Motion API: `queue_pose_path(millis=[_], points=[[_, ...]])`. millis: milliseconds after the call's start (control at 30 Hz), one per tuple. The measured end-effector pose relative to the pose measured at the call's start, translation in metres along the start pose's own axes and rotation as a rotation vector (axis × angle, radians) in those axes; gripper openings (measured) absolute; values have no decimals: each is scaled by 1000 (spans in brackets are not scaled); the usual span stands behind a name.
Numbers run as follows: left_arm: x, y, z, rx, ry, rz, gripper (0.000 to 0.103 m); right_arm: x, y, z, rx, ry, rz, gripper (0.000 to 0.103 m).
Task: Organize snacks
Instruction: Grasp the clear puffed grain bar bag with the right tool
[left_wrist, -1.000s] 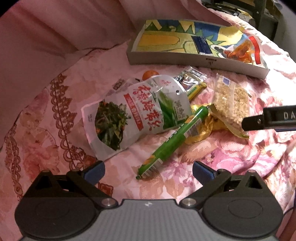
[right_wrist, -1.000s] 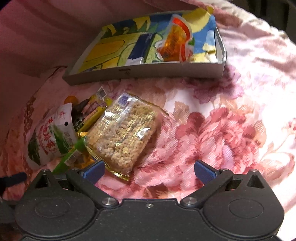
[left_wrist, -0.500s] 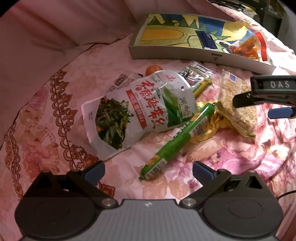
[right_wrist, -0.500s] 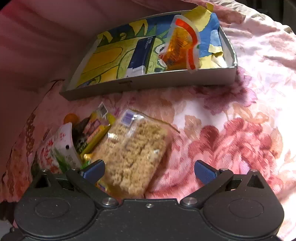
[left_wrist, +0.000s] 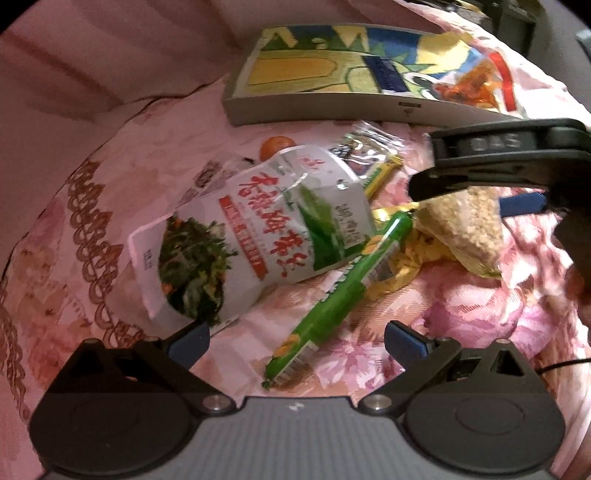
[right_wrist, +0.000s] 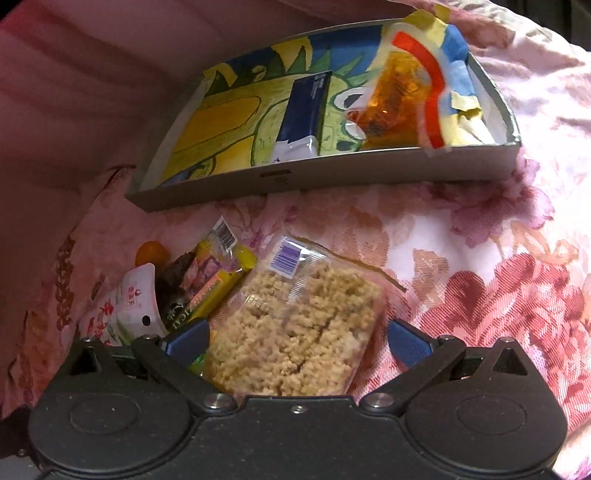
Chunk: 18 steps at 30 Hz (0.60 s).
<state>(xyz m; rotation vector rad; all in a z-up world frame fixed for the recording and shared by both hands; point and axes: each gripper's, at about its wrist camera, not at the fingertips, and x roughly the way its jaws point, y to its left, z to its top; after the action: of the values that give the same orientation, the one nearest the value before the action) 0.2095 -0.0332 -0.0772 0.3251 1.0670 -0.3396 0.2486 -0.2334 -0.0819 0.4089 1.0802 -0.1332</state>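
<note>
Since half a second ago the right gripper (right_wrist: 297, 341) has come lower over the clear crispy-rice packet (right_wrist: 295, 332), which now fills the gap between its wide-spread blue fingers (right_wrist: 186, 338), though whether they touch the wrapper is hard to tell from here. The left gripper (left_wrist: 297, 341) has also drawn closer to the heap; its jaws stand wide apart and hold nothing, with the tail of the green sausage stick (left_wrist: 343, 288) lying between them on the pink floral bedcover (left_wrist: 472, 317). Going left to right in the left view: the white seaweed pouch (left_wrist: 258, 236), the sausage stick, crumpled gold wrapper (left_wrist: 402, 258), then the rice packet under the right gripper's black arm. Only the right view looks into the grey tray (right_wrist: 332, 177), showing a dark blue packet (right_wrist: 306, 110) and an orange snack bag (right_wrist: 399, 92) lying inside.
</note>
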Motion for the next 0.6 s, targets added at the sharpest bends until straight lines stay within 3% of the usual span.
queue_pose_path(millis=[167, 600], points=[[3, -8, 0, 74, -23, 7, 101, 3, 2, -2, -20, -9, -14, 102], [0, 2, 3, 30, -40, -7, 85, -4, -7, -15, -34, -39, -5, 98]])
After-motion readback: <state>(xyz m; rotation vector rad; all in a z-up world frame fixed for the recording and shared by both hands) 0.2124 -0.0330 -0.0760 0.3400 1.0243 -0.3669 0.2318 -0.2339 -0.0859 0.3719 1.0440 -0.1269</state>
